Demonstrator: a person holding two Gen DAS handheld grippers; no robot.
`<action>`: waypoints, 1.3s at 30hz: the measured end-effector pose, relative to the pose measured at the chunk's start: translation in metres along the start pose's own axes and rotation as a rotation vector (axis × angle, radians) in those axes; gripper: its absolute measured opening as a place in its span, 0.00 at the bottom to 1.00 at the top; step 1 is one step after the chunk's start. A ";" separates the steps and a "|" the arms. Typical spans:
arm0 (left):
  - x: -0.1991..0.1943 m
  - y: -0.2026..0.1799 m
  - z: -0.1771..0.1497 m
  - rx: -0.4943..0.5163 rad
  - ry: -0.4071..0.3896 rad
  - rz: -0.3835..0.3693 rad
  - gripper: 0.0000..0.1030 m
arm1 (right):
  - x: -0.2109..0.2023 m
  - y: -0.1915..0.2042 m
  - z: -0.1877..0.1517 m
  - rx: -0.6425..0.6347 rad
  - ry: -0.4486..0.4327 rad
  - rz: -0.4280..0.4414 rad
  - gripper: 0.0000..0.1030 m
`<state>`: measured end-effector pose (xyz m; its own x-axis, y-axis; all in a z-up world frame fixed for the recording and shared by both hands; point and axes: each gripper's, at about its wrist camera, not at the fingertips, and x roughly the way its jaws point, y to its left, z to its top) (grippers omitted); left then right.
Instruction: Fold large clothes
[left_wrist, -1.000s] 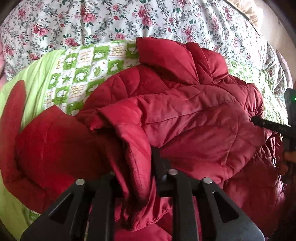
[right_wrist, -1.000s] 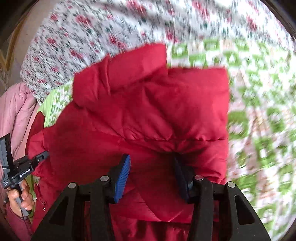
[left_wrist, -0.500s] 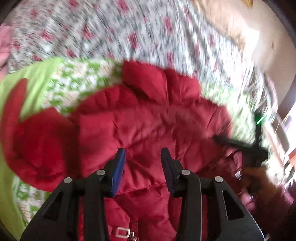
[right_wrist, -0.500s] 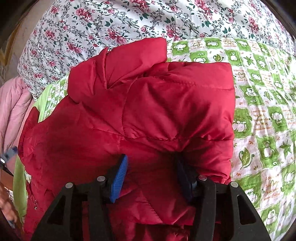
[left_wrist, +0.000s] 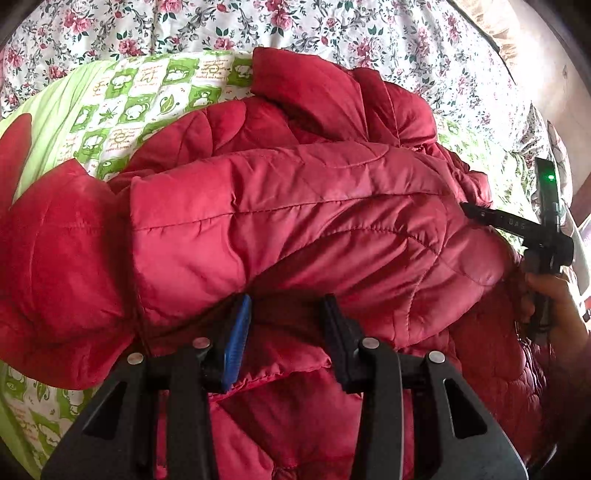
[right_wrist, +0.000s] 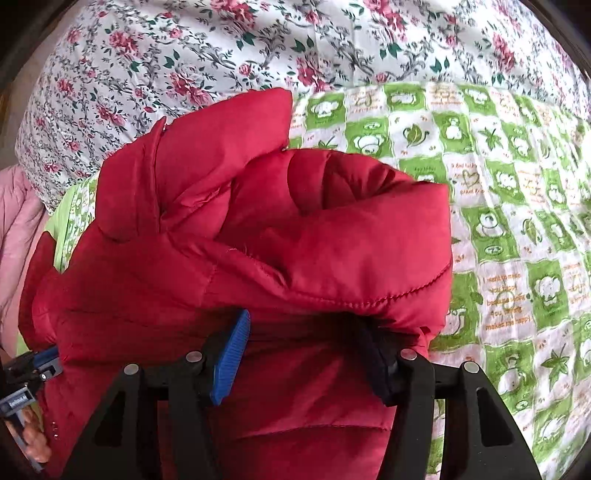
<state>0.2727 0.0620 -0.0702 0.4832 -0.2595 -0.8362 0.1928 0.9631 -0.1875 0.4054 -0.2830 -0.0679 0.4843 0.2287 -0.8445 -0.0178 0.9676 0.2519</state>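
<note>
A: Where does the red quilted jacket (left_wrist: 295, 221) lie?

B: On the green-and-white checked blanket (left_wrist: 122, 96), which covers the bed under the rose-print sheet (left_wrist: 332, 26). It sits in a folded heap, collar flap (right_wrist: 207, 147) at the far side, toward the rose-print sheet.

A: Start from the jacket's left side.

B: In the left wrist view a rounded red part bulges off the jacket's left edge onto the blanket. The left tongs (left_wrist: 284, 332) sit at the jacket's near edge, under a thick fold. The fingers stand apart, with jacket fabric between them, and the pads do not press it.

A: And right of the jacket?

B: The right tongs (right_wrist: 306, 354) meet the near hem of the folded-over layer. Their jaws are opening, with jacket fabric in the gap. In the right wrist view a pink garment (right_wrist: 18, 229) lies beyond the jacket's left edge. The person's hand (left_wrist: 554, 306) grips the right handle beside the jacket.
</note>
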 end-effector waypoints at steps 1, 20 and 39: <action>0.001 0.000 0.000 0.001 0.001 0.002 0.37 | -0.004 0.003 0.000 0.000 -0.001 -0.017 0.56; -0.020 0.007 0.002 -0.021 -0.035 -0.017 0.37 | -0.013 0.072 -0.057 -0.235 0.049 -0.076 0.60; -0.121 0.122 0.012 -0.250 -0.214 0.198 0.37 | -0.099 0.072 -0.072 -0.109 0.006 0.116 0.60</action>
<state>0.2475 0.2101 0.0144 0.6626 -0.0505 -0.7472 -0.1234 0.9767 -0.1755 0.2936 -0.2278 -0.0003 0.4683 0.3400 -0.8155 -0.1681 0.9404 0.2956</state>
